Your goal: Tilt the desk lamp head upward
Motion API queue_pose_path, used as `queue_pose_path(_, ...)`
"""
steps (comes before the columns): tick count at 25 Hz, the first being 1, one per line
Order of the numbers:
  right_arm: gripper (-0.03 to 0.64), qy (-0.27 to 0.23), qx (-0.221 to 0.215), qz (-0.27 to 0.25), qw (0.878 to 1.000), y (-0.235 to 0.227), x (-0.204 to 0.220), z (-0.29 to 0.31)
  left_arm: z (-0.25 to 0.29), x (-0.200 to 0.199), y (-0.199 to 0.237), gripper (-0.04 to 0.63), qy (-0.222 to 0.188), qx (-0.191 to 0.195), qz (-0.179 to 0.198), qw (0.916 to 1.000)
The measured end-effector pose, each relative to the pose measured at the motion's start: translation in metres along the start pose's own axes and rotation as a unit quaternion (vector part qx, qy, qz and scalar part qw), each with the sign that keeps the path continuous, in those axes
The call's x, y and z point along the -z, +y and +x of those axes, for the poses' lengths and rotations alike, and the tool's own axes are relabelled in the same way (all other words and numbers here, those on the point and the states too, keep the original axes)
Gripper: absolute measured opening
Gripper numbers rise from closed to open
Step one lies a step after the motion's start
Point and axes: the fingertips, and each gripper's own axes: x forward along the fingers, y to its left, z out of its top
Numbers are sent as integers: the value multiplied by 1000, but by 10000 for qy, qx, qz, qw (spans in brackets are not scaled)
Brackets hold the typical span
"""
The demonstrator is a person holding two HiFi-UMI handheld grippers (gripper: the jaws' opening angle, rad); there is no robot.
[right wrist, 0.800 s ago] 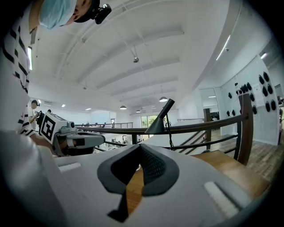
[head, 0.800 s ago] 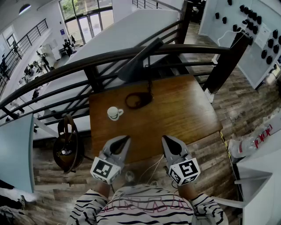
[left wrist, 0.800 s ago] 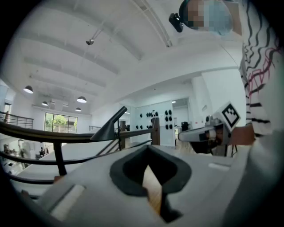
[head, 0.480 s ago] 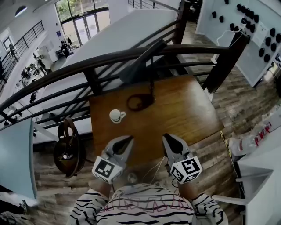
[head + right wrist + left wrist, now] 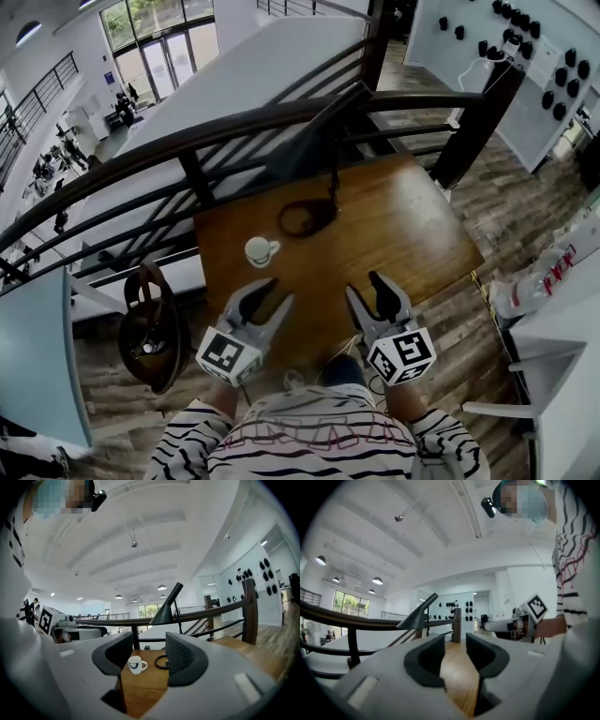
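Across surface [image 5: 403,234], desk lamp head [image 5: 317,133] slants at far edge, well ahead of left tongs [image 5: 270,292] and right tongs [image 5: 367,289], both parted, empty

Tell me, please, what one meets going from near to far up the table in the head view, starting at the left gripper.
left gripper → cup → lamp base → lamp head

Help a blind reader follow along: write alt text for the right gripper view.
The right gripper's open, empty jaws frame a white cup and the desk lamp's ring base on a wooden table. The dark conical lamp head stands behind them, by a railing.
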Motion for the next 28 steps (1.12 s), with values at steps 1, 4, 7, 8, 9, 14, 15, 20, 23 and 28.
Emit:
queue_pose_path(1, 206, 17, 24, -46, 10000, -3, 1, 3, 2, 2, 4, 146, -21, -8, -42, 10000)
queue_pose_path(4, 213, 79, 70, -131, 9999, -11, 1, 16, 9, 5, 17, 175, -38, -17, -134, 9999)
queue_pose_path(7, 213, 156, 19, -138, 9998, -16, -4, 37, 16, 1, 35, 200, -23, -71, -245, 9997)
queue_pose_path(8, 213, 172, -18, -152, 9997, -19, -6, 46, 19, 0, 41, 212, -5, -97, -261, 9996)
queue_pose_path(9, 213, 180, -56, -170, 9997, -23, -7, 54, 23, -1, 46, 218, 15, -129, -270, 9996)
queue_pose_path(14, 211, 237, -241, -346, 9988, -51, -8, 93, 48, -5, 76, 219, 17, -359, -284, 9990)
queue_pose_path(15, 210, 256, -266, -400, 9985, -58, -8, 100, 54, -4, 81, 219, 19, -407, -307, 9987)
queue_pose_path(20, 202, 368, -418, -574, 9968, -100, -9, 136, 94, -4, 114, 219, -28, -713, -459, 9964)
queue_pose_path(23, 198, 416, -481, -627, 9960, -131, -12, 155, 121, -6, 128, 219, -32, -850, -473, 9952)
queue_pose_path(28, 181, 334, -533, -738, 9953, -173, -23, 190, 155, -5, 150, 214, -26, -1055, -547, 9929)
